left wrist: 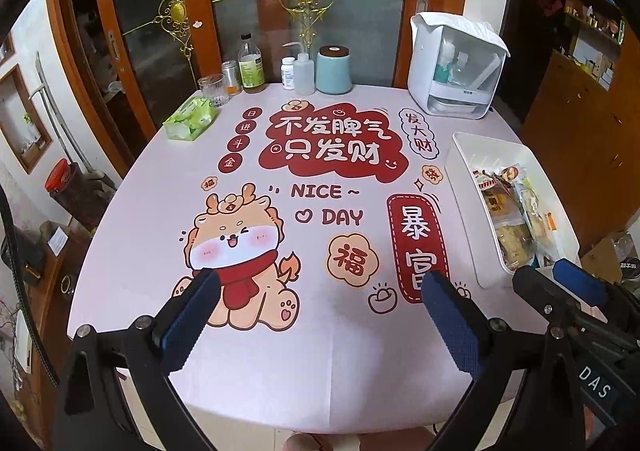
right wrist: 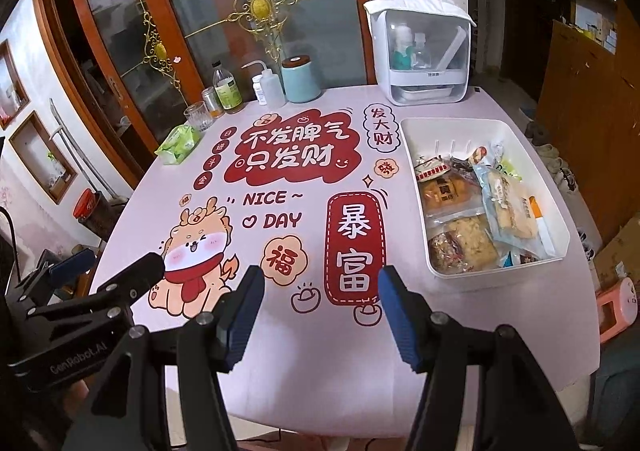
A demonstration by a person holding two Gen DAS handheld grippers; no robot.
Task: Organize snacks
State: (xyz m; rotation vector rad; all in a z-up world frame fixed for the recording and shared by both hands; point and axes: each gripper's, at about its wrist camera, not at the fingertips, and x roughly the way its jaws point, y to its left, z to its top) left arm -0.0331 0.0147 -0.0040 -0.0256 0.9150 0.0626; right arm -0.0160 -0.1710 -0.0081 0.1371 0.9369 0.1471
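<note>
A white rectangular bin point(right wrist: 412, 187) stands on the right side of the table and holds several packaged snacks point(right wrist: 508, 207), among them biscuit and cracker packs. It also shows in the left wrist view point(left wrist: 460, 187) with the snacks point(left wrist: 508, 227) inside. My left gripper point(left wrist: 320, 293) is open and empty above the table's near middle. My right gripper point(right wrist: 320, 291) is open and empty, to the right of the left one, near the bin's front corner. The right gripper shows in the left wrist view point(left wrist: 560, 279), and the left gripper in the right wrist view point(right wrist: 116, 267).
The table has a pink printed cloth point(right wrist: 280, 351). At the back stand a green tissue pack point(left wrist: 190, 119), a glass point(left wrist: 212, 89), bottles point(left wrist: 251, 65), a teal canister point(left wrist: 334, 69) and a white appliance point(left wrist: 452, 67). A pink stool point(right wrist: 618, 307) sits right of the table.
</note>
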